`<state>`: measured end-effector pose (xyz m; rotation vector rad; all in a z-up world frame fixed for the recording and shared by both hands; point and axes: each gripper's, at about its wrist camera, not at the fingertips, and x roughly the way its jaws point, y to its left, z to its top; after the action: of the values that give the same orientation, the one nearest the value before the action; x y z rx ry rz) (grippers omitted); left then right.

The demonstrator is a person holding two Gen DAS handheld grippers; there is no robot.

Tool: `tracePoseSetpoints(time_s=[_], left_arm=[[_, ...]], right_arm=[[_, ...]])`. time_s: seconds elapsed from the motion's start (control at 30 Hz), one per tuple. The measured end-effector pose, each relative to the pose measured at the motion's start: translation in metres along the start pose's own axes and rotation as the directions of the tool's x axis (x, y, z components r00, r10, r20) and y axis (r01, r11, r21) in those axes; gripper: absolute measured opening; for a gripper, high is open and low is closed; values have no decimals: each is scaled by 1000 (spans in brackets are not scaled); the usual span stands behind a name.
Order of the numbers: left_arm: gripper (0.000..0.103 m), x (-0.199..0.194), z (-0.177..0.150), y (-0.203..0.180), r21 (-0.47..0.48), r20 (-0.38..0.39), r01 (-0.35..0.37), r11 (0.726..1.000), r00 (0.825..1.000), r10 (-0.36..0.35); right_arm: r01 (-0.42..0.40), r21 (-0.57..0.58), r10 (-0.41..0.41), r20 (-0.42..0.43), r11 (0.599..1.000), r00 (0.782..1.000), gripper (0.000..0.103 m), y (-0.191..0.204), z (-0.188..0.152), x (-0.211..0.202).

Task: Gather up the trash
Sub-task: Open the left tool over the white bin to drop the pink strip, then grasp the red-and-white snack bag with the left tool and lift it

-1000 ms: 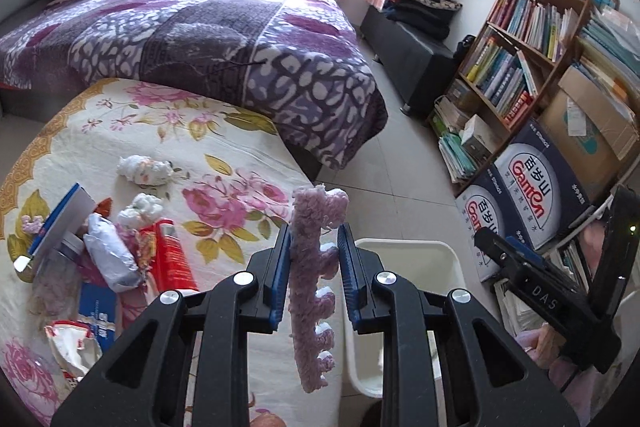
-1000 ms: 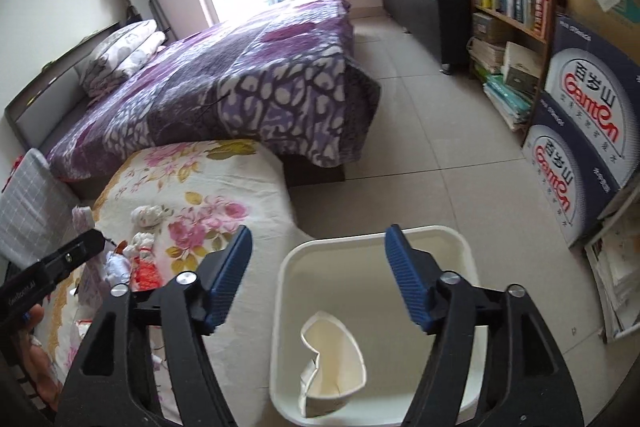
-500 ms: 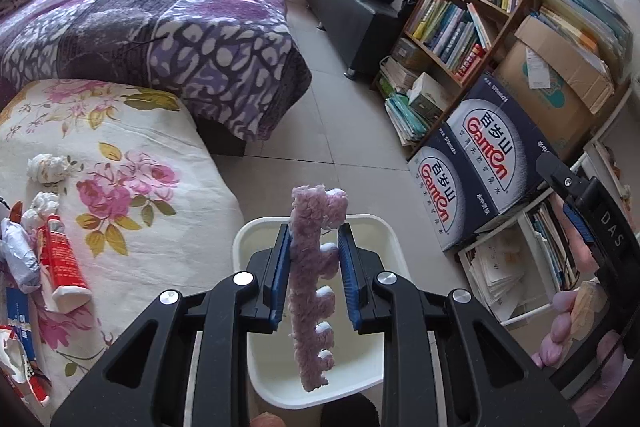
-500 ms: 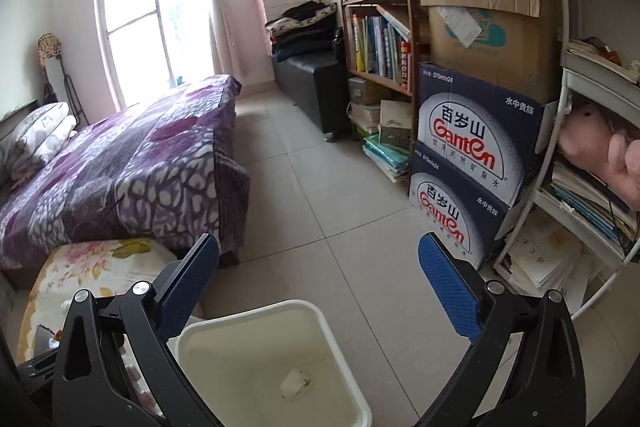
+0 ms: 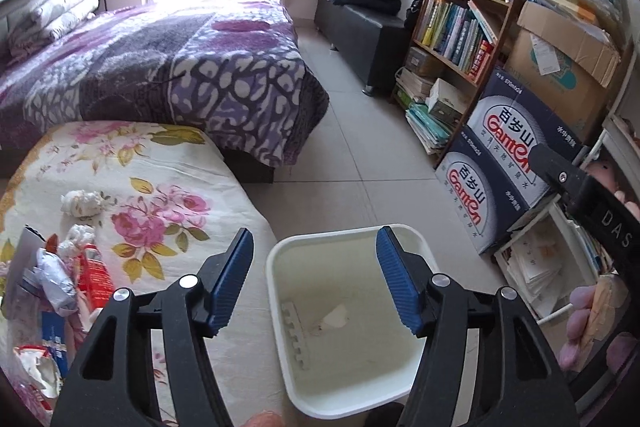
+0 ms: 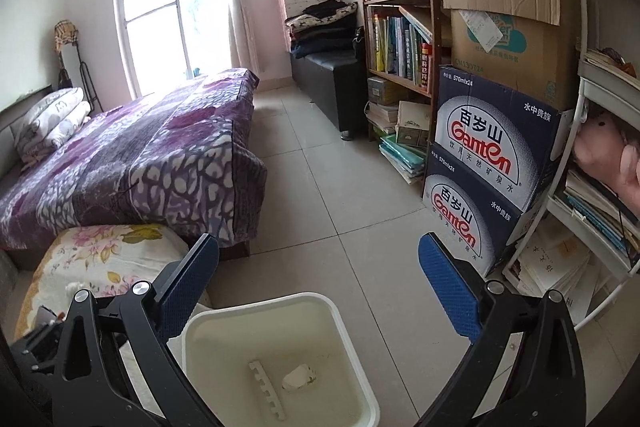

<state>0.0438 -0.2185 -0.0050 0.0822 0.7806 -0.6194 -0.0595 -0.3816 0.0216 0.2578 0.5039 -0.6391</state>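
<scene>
Hovering: both grippers hung over a white bin [image 5: 276, 267] on the tiled floor, just right of a floral-covered table [image 5: 168, 163].
Left gripper [image 5: 316, 283]: jaws were opening, nothing between the blue pads; the bin's inside showed through the gap.
Right gripper [image 6: 318, 291]: jaws stood at their widest, empty, above the bin's far rim.
Bin contents: a comb-like strip [image 5: 296, 335] lay on the bottom toward the left wall, its teeth pointing right; a small crumpled scrap [image 5: 334, 319] lay just right of it, near the middle. In the right wrist view the strip [image 6: 267, 389] and scrap [image 6: 298, 375] sat side by side, apart from the walls.
Table: trash waited at its near left edge, namely a red tube [image 5: 94, 279], a silver wrapper [image 5: 54, 281], and two tissue wads [image 5: 80, 203], the far one lying alone.
Near left corner: a torn red-and-white packet [image 5: 34, 371] beside a blue box [image 5: 54, 337].
Boxes: two dark printed cartons [image 5: 508, 163] stacked right of the bin, with a brown carton [image 5: 560, 67] above them.
</scene>
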Motion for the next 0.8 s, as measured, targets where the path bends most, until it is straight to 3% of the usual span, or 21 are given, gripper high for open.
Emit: tracePoseSetpoints(time_s=[0.1, 0.2, 0.3, 0.37, 0.5, 0.6, 0.8], left_arm=[[65, -13, -4, 8, 29, 51, -97, 995, 994, 96], [77, -27, -11, 22, 18, 98, -199, 980, 976, 196], [87, -40, -17, 37, -9, 131, -324, 946, 938, 322], [89, -48, -23, 51, -47, 134, -370, 928, 918, 373], [93, -53, -43, 83, -122, 69, -452, 884, 884, 462], [93, -51, -64, 104, -109, 8, -552, 827, 831, 556], [93, -49, -99, 154, -124, -124, -648, 751, 761, 637]], right_arm=[[13, -51, -12, 21, 999, 1000, 96, 18, -9, -5], [27, -79, -23, 47, 997, 999, 96, 35, -17, -11], [12, -95, -5, 65, 995, 998, 96, 53, -28, -17], [-5, -112, 12, 68, 994, 998, 96, 64, -36, -21], [-50, -169, 58, 41, 984, 997, 96, 90, -52, -24], [-75, -225, 79, 11, 972, 997, 96, 110, -63, -23], [-151, -295, 141, -55, 943, 989, 96, 146, -79, -22]])
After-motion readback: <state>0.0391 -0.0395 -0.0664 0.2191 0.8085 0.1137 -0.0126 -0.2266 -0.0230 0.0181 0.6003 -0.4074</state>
